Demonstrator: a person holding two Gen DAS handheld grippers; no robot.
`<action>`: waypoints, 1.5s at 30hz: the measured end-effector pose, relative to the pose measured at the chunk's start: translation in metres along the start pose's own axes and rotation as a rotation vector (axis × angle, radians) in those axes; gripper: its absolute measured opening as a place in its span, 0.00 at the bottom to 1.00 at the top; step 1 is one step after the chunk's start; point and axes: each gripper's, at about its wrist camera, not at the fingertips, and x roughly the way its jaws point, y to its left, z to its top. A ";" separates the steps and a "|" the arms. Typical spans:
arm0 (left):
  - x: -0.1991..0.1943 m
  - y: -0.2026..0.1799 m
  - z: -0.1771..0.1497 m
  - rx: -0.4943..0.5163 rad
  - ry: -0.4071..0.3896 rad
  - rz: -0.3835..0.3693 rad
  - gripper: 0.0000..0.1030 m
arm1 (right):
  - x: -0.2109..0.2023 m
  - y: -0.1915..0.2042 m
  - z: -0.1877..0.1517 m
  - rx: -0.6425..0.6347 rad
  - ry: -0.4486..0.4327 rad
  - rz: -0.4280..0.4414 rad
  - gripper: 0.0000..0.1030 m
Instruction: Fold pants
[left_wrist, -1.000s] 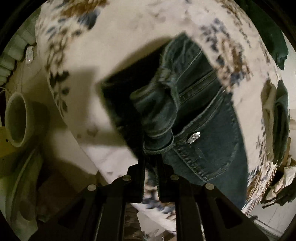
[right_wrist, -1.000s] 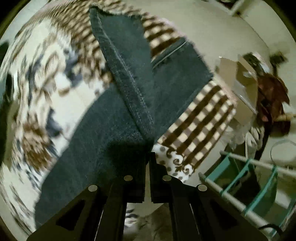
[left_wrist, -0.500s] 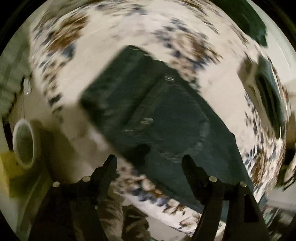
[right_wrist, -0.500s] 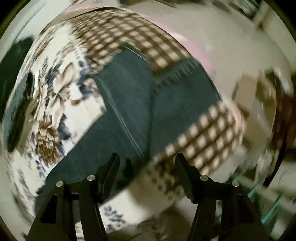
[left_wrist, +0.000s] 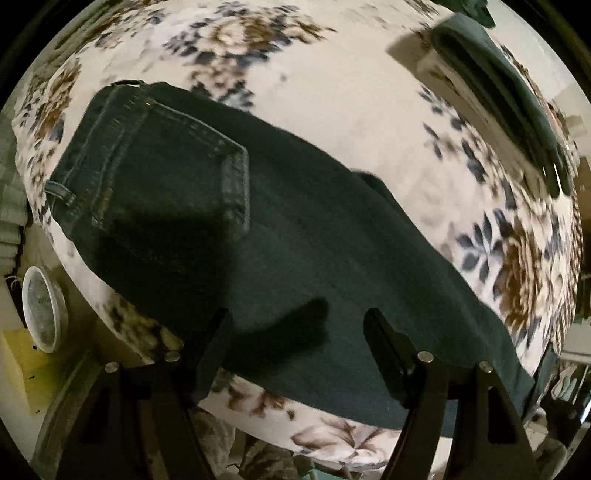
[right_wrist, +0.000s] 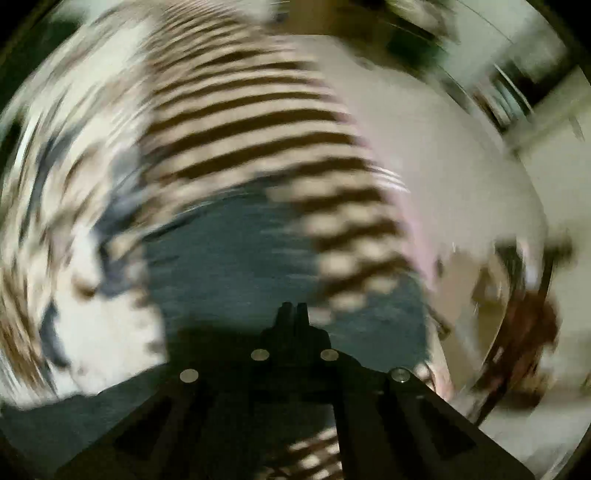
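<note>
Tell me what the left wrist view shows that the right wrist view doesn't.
Left wrist only: the jeans' back pocket, a folded stack at the far edge, a white bowl, and the open left hand-held gripper. Right wrist only: a checked cloth and the shut right hand-held gripper, all blurred. Both: the jeans on the floral sheet.

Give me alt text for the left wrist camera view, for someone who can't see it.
Dark jeans lie flat on a floral bedspread, back pocket facing up. The left tongs hang open above them, holding nothing. More dark clothes are stacked at the far right.
</note>
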 end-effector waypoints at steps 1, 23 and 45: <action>0.002 -0.003 -0.004 0.008 0.007 0.000 0.69 | 0.000 -0.033 0.000 0.088 0.010 0.010 0.00; -0.001 -0.141 -0.054 0.321 -0.056 0.087 0.69 | 0.031 0.156 -0.012 -0.476 0.027 -0.034 0.71; 0.000 -0.140 -0.095 0.382 0.034 0.014 0.69 | 0.065 -0.148 -0.078 0.600 0.214 0.513 0.44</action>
